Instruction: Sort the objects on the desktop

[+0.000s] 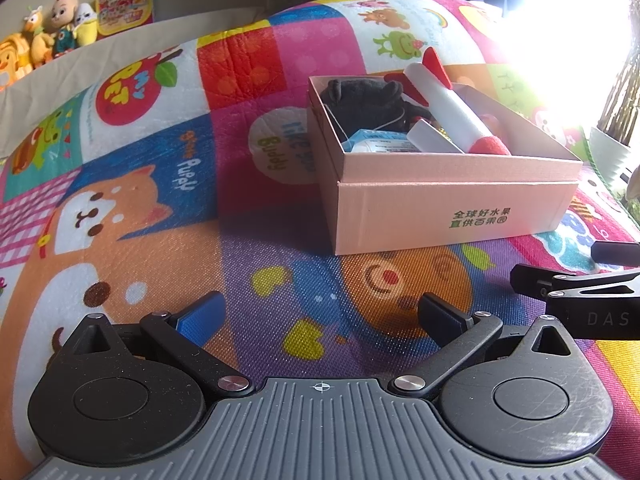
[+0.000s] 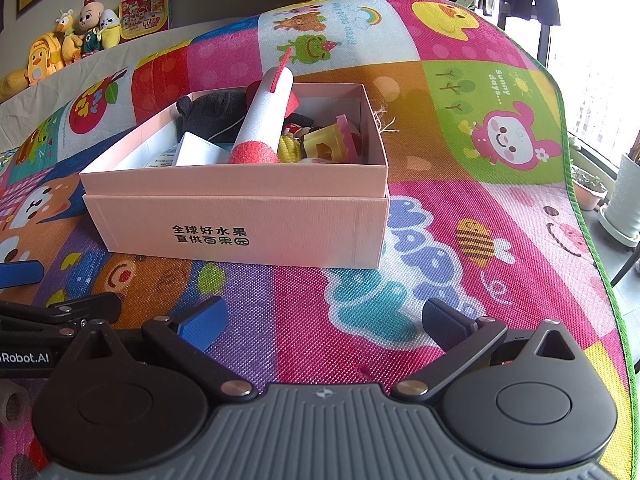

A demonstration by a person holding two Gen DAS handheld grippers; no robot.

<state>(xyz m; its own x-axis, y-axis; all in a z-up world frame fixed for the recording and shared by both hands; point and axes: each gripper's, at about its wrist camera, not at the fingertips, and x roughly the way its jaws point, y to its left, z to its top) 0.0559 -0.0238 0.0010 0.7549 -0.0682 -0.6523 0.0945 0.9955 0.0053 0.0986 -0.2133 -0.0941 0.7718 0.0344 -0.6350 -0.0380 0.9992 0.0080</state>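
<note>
Pink box filled, both claws released above the mat

Left claw (image 1: 320, 316) stands wide open with nothing between its blue pad and its black pad; it grips nothing and is level and low over the colourful play mat (image 1: 168, 208), pointing toward the pink box (image 1: 452, 212). Right claw (image 2: 322, 322) is spread just as wide, empty too, low over the mat's pink and teal patches. The two claws sit side by side: the right one's black linkage enters the left view's right edge, and the left one's blue fingertip shows at the right view's left edge.

The box rests open on the mat beyond both claws, toward the mat's far right side, its printed wall facing them. A foam rocket (image 2: 262, 116) lies tilted in it, red nose down against the near wall, finned tail raised over the far rim, its long axis running from the claws away. Beside it are a dark plush toy (image 2: 208, 114), a white carton (image 2: 198, 154) and small yellow and pink toys (image 2: 320, 142). Plush dolls (image 2: 84, 32) line a ledge beyond the mat's far left corner.
</note>
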